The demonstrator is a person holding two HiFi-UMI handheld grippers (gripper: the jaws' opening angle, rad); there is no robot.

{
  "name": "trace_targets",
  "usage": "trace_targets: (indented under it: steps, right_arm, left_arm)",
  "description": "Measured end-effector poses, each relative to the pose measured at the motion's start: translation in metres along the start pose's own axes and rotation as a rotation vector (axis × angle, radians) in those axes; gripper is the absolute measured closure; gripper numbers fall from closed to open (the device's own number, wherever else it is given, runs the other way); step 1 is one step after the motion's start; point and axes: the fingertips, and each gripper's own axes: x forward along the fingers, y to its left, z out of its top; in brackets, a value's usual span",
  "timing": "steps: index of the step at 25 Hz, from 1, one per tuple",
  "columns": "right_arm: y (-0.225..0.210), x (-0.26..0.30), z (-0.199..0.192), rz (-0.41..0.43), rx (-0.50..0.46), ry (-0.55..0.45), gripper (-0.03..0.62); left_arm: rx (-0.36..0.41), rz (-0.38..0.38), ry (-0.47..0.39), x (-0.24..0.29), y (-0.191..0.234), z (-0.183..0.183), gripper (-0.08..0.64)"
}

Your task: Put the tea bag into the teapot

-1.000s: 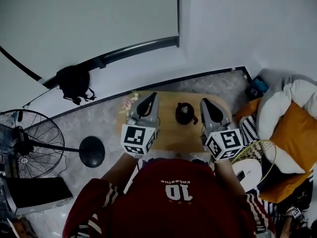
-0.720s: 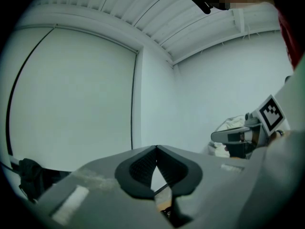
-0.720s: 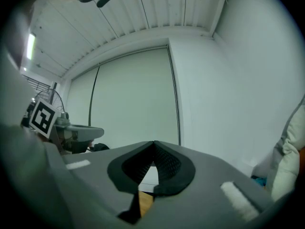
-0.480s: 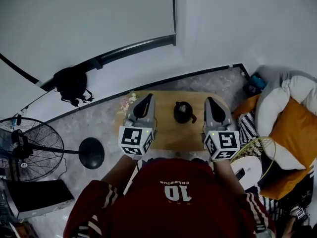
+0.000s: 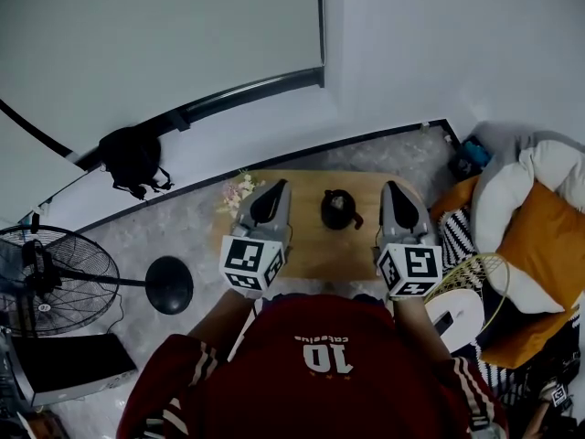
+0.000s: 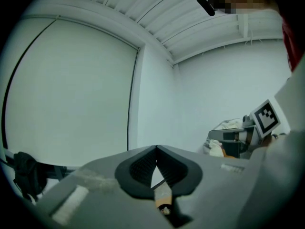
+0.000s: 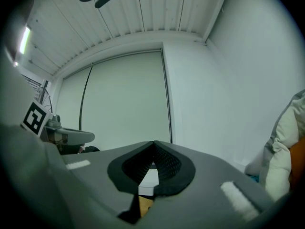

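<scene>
A small dark teapot (image 5: 340,208) stands upright near the middle of the low wooden table (image 5: 311,245). No tea bag shows in any view. My left gripper (image 5: 281,185) is held over the table's left part, left of the teapot, jaws closed tip to tip with nothing between them. Over the table's right part my right gripper (image 5: 391,186) sits on the teapot's right, also shut and empty. Both gripper views look up at the walls and ceiling. In the left gripper view the closed tips (image 6: 156,147) meet, as do those in the right gripper view (image 7: 153,142).
A small bunch of flowers (image 5: 239,188) lies at the table's far left corner. A standing fan (image 5: 50,277) and its round base (image 5: 169,283) are on the floor to the left. Cushions (image 5: 535,222) and a white round object (image 5: 457,316) crowd the right. A black bag (image 5: 135,158) lies by the wall.
Both grippers have shifted slightly, the right one's tip a little to the right. Their jaws have stayed closed and the teapot has not moved.
</scene>
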Motion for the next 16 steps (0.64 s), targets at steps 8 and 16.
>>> trace_targets:
  steps: [8, 16]
  right_arm:
    - [0.0022, -0.0033, 0.0011, -0.002, 0.011, -0.008, 0.600]
    - [0.0074, -0.0042, 0.0005, 0.007, 0.016, -0.002, 0.600]
  left_arm:
    - [0.007, -0.024, 0.005, -0.0010, -0.0040, 0.0000, 0.563]
    - [0.006, -0.027, 0.010, -0.0035, -0.0030, 0.0005, 0.563]
